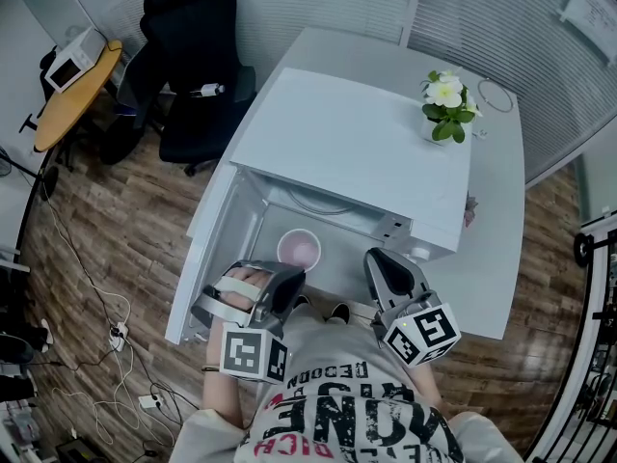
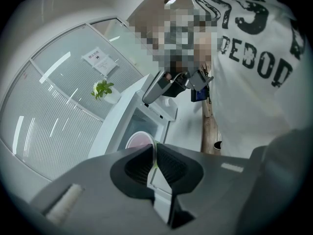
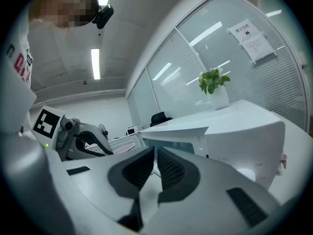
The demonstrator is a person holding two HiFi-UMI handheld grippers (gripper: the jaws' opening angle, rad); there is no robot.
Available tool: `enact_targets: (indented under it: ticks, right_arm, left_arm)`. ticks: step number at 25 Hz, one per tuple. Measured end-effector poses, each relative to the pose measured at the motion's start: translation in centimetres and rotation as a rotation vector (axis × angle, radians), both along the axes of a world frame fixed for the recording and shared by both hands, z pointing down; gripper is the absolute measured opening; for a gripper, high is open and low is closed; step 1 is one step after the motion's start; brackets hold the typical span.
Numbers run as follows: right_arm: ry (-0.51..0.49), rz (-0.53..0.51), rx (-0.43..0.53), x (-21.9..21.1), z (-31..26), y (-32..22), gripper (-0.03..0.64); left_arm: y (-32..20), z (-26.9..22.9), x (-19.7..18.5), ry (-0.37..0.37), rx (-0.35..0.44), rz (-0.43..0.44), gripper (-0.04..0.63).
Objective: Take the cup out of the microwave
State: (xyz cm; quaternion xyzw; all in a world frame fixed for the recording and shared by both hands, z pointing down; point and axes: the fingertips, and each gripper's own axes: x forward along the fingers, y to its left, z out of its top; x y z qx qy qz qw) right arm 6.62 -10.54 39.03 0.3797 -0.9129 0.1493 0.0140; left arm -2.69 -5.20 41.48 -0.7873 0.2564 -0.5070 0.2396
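At the open microwave [image 1: 366,152], the left gripper [image 2: 155,152] is half hiding the cup [image 1: 299,247], pinching its near rim; the right gripper [image 3: 155,153] is hovering closed.

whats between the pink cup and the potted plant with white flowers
Only the white microwave's bare flat top lies between the round pink cup and the small white-flowered potted plant, seen in the head view.

Cup [image 2: 137,140]: only the pink mouth shows; its wall sits hidden behind the left gripper [image 2: 154,150]. Microwave [image 1: 357,152] cavity mostly hidden under its own top. Wall notice [image 2: 100,61]: print too small to read.
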Motion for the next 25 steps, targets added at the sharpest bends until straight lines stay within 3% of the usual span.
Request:
enact_targets:
  ticks: [25]
  right_arm:
    - [0.003,-0.006,-0.004,0.50,0.80,-0.54,0.031]
  left_arm:
    - [-0.72,-0.03,0.52,0.001,0.015,-0.003,0.037]
